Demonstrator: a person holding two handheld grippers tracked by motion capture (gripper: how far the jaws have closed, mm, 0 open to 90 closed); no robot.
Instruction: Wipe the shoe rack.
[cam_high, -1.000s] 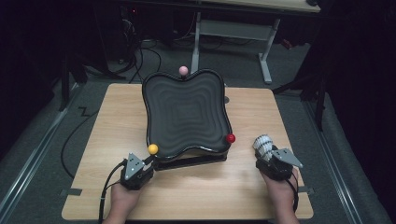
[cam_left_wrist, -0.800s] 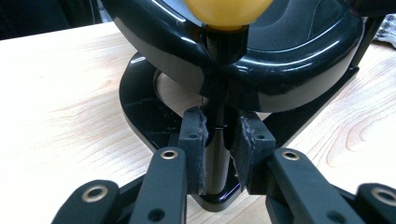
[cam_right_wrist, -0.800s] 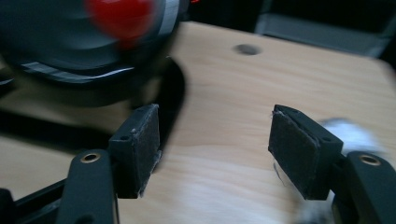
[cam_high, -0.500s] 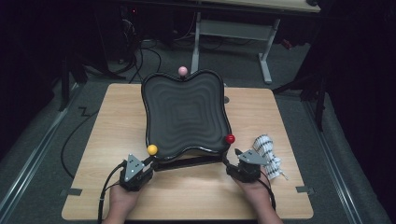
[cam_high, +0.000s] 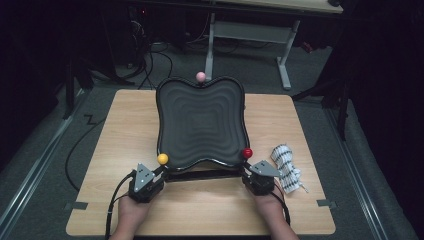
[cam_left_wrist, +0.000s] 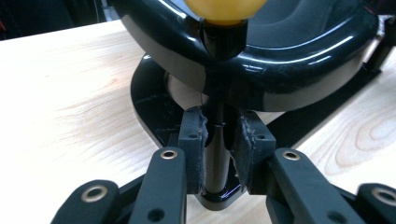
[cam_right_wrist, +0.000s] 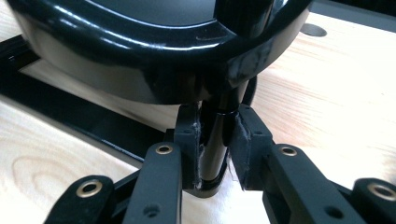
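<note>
At the lower middle of the high view, each gripper's jaws were clamped on an upright post, yellow-knobbed post (cam_left_wrist: 215, 154) in the left gripper (cam_high: 150, 178), red-knobbed post (cam_right_wrist: 215, 140) in the right gripper (cam_high: 254, 176), whose jaws had just been closing, with the black tray (cam_high: 200, 125) between and above.

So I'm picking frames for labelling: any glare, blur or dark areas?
High view: table evenly lit, surroundings nearly black. Left gripper view: glare streaks on the glossy black tray, yellow knob cropped and soft. Right gripper view: similar highlights on the tray rim, jaws sharp.

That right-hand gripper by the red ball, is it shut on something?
Shut. The right gripper has just been closing, and its pads now press a black post under the black tray.
</note>
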